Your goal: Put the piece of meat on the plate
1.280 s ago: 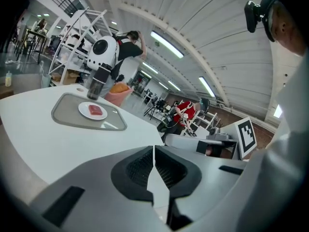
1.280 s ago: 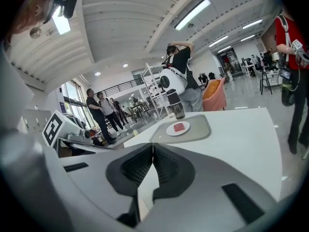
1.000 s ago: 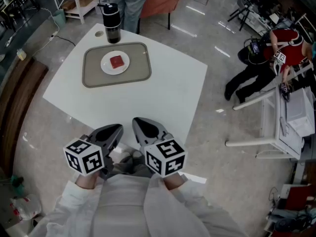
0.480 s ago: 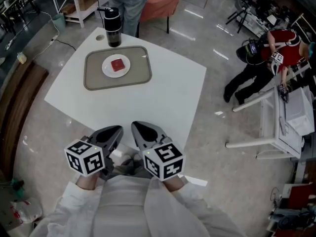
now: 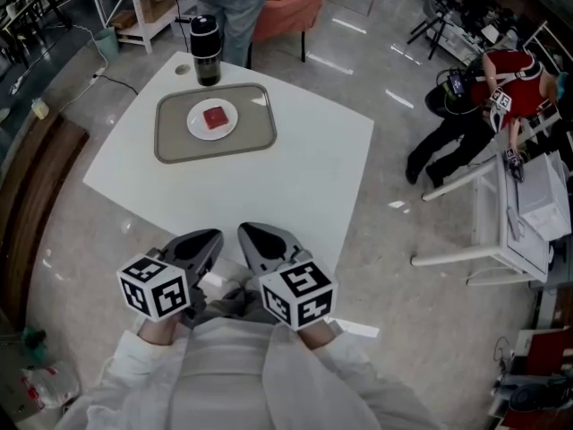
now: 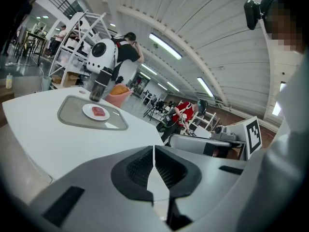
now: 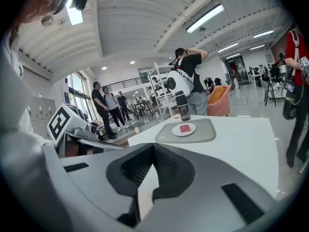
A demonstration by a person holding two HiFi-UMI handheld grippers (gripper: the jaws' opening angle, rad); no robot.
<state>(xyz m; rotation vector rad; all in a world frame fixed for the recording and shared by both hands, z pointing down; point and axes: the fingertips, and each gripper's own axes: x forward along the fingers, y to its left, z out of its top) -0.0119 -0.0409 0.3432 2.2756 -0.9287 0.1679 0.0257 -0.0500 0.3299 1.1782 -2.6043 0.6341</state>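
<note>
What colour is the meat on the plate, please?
The meat is red, clearest in the head view.

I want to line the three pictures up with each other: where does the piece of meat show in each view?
Head view: meat upper left, on the plate.
Left gripper view: meat left of middle, far across the table.
Right gripper view: meat just right of centre.
Shared landmark: the dark bottle standing just beyond the meat.
</note>
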